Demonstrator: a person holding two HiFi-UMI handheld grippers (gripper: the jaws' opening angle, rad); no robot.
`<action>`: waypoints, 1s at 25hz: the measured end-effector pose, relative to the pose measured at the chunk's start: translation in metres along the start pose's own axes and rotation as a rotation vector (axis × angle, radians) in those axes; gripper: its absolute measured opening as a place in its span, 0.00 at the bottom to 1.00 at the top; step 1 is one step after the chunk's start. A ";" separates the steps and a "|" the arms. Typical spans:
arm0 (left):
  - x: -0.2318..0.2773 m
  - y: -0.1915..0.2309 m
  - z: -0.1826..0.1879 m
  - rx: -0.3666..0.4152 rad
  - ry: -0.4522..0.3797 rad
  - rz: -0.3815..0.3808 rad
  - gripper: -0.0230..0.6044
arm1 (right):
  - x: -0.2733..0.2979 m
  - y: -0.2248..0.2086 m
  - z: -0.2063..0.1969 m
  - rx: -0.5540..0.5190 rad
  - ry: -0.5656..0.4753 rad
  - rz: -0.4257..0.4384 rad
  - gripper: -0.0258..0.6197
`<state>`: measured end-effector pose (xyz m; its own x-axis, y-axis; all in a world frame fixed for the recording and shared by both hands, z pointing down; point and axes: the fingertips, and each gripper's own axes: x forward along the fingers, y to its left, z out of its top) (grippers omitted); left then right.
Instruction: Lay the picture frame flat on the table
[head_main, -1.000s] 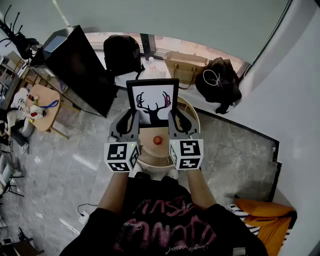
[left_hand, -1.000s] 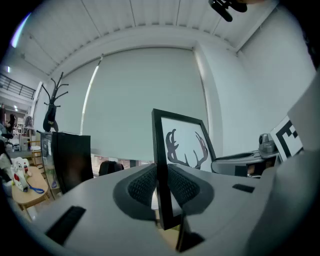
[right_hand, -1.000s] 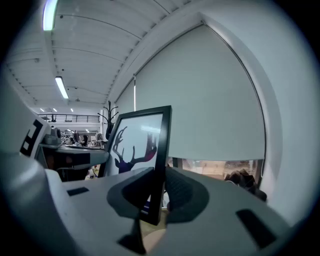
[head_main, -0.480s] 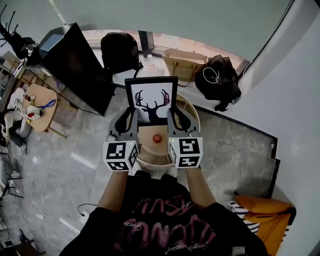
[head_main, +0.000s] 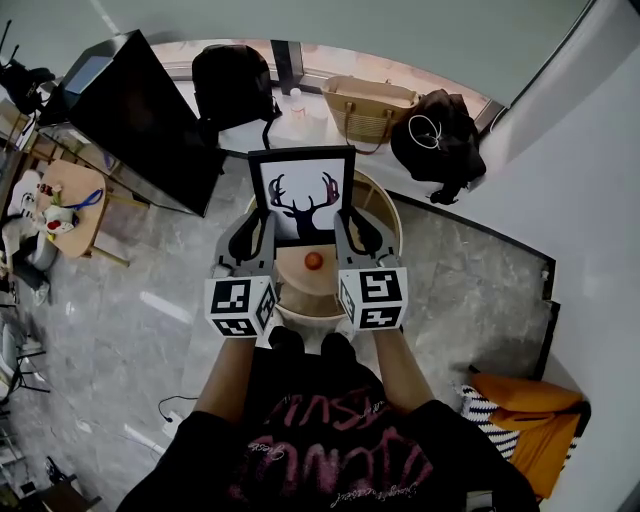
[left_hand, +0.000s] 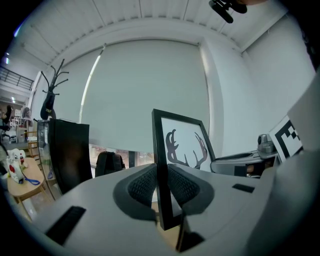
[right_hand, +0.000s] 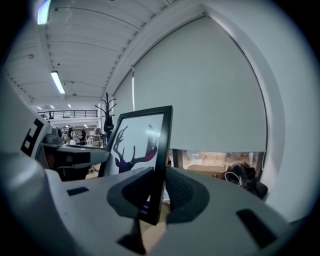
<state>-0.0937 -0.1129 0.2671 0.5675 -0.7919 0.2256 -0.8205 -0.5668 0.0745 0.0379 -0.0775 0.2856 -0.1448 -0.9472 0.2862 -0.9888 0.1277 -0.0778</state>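
A black picture frame (head_main: 302, 192) with a dark antler print is held upright above the round wooden table (head_main: 385, 215). My left gripper (head_main: 259, 232) is shut on its left edge and my right gripper (head_main: 343, 230) is shut on its right edge. In the left gripper view the frame (left_hand: 161, 170) stands edge-on between the ribbed pads. The frame (right_hand: 159, 160) sits the same way in the right gripper view, print side facing left. A small red ball (head_main: 313, 260) lies on the table below the frame.
A large black screen (head_main: 140, 115) stands to the left, a black chair (head_main: 230, 85) behind it. A tan basket bag (head_main: 368, 105) and a black bag (head_main: 440, 145) lie on the floor beyond. A small side table (head_main: 65, 195) is at far left.
The frame and both grippers have shifted slightly up and away in the head view; the grip on both edges is unchanged.
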 end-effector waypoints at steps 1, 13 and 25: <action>0.001 0.001 -0.004 -0.004 0.009 -0.002 0.15 | 0.002 0.000 -0.004 0.003 0.010 -0.001 0.17; 0.010 0.006 -0.055 -0.046 0.103 -0.010 0.15 | 0.013 0.000 -0.054 0.038 0.109 0.001 0.17; 0.018 0.008 -0.111 -0.083 0.197 -0.001 0.15 | 0.023 -0.003 -0.108 0.072 0.207 0.010 0.17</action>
<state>-0.0974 -0.1067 0.3793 0.5506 -0.7269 0.4104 -0.8274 -0.5405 0.1527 0.0335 -0.0682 0.3960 -0.1662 -0.8644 0.4746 -0.9832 0.1084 -0.1469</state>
